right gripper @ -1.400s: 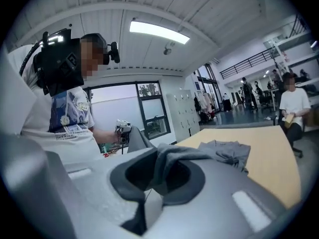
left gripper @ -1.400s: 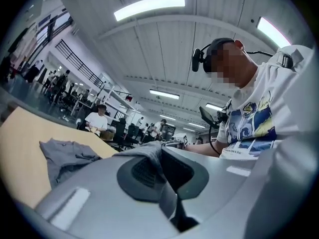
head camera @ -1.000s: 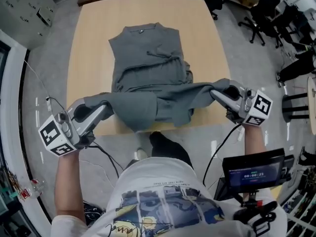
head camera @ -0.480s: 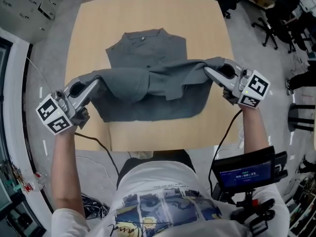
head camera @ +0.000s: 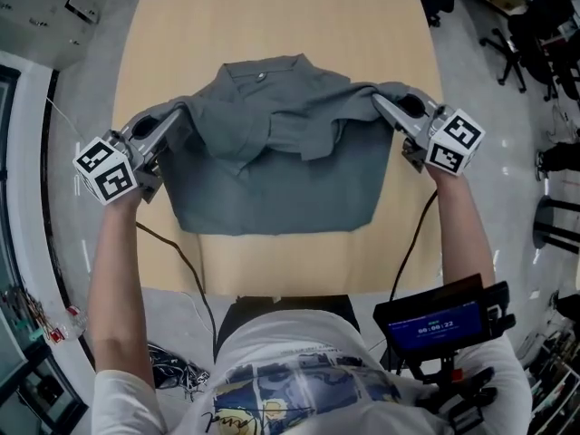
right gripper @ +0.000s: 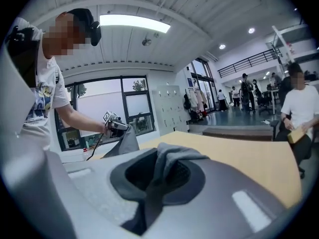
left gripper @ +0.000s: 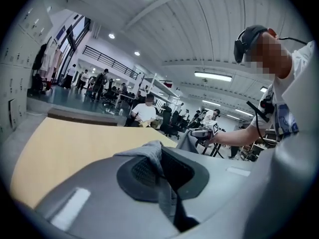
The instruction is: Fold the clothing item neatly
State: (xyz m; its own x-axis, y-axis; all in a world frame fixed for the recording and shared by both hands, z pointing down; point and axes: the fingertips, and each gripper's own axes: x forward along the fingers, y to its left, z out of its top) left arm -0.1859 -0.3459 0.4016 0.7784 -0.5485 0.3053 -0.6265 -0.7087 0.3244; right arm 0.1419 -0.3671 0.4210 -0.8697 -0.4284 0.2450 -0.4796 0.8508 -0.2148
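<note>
Grey woven shirt (head camera: 281, 193) lies centred on the pale wooden table (head camera: 272, 25) | left gripper (head camera: 181, 116) and right gripper (head camera: 379, 101) each pinched tight on a fabric corner, above table's far half | I'd lower both level, edges aligned, then release.

Bright, even overhead light; a ceiling strip lamp (right gripper: 134, 23) glares at 12 o'clock in the right gripper view. Both gripper views bulge fisheye-fashion, corners black, nearest foreground soft. Head view sharp; the garment (head camera: 272, 188) casts faint shadow on the table (head camera: 272, 25)

grey shirt (head camera: 276, 166) | folded over itself | collar far side | on table
</note>
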